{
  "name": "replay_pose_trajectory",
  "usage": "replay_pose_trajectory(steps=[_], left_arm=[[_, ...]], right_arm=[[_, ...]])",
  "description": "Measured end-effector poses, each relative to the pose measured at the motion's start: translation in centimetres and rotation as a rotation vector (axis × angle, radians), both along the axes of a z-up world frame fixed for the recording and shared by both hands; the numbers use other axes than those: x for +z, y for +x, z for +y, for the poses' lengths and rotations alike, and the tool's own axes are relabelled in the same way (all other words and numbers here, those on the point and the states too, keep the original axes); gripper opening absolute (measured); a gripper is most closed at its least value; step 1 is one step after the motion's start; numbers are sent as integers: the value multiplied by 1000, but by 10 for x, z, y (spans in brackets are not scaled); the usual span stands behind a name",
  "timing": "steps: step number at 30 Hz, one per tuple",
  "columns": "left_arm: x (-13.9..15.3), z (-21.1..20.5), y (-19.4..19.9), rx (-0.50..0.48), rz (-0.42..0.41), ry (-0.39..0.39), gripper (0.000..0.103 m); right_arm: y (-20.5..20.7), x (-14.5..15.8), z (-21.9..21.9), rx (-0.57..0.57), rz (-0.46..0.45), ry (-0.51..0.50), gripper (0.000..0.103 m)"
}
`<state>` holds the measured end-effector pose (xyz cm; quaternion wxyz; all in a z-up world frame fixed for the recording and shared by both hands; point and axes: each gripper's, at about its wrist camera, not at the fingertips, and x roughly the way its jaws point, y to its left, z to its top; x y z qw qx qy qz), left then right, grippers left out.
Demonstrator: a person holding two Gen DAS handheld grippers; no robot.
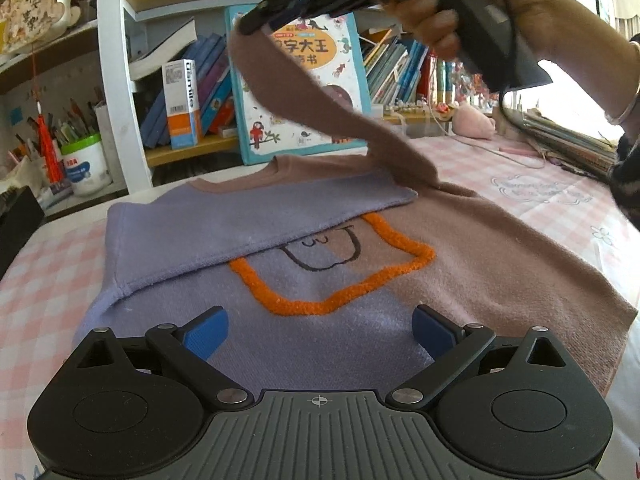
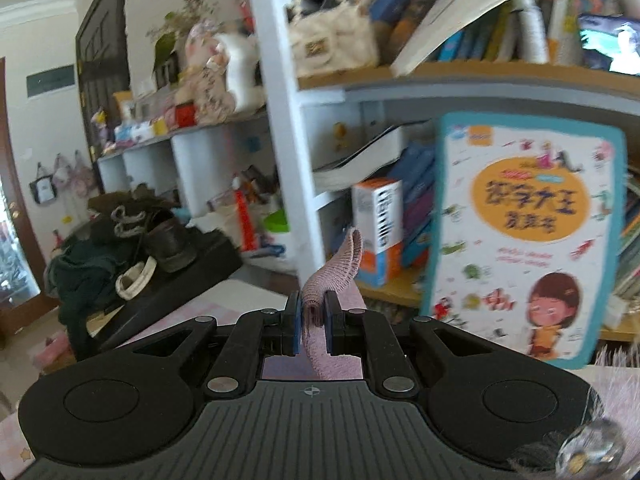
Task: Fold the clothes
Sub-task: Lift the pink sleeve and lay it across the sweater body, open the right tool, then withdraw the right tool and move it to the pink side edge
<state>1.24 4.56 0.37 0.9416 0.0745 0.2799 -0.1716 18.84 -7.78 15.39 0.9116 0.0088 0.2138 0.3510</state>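
A lilac and brown sweater (image 1: 360,320) with an orange outline lies flat on the pink checked table. Its lilac left sleeve (image 1: 224,228) is folded across the chest. My left gripper (image 1: 320,332) is open and empty just above the sweater's hem. My right gripper (image 1: 256,24) is shut on the cuff of the brown right sleeve (image 1: 304,96) and holds it high above the sweater. In the right wrist view the ribbed cuff (image 2: 340,268) sticks up between the blue pads of the right gripper (image 2: 312,320).
A bookshelf (image 1: 192,148) with books stands behind the table, with a large picture book (image 1: 304,92) leaning against it. A white tub of pens (image 1: 86,164) is at the left. A pink soft toy (image 1: 472,120) and stacked books lie at the right.
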Motion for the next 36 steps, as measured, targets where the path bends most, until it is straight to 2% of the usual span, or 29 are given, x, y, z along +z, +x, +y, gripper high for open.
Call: replay_pose_trajectory(steps=[11, 13, 15, 16, 18, 29, 36], left_arm=[[0, 0, 3, 0, 19, -4, 101], [-1, 0, 3, 0, 21, -5, 101], [-1, 1, 3, 1, 22, -5, 101], [-1, 1, 4, 1, 22, -4, 101], [-1, 1, 4, 1, 25, -1, 101], [-2, -3, 3, 5, 30, 25, 102], [-3, -7, 2, 7, 25, 61, 102]], right_arm=[[13, -55, 48, 75, 133, -69, 11], [14, -60, 50, 81, 148, -68, 15], [15, -65, 51, 90, 158, -65, 25], [15, -65, 51, 96, 157, -60, 27], [14, -64, 49, 98, 153, -55, 32], [3, -64, 18, 58, 163, -52, 38], [-24, -72, -19, 35, 184, -88, 42]])
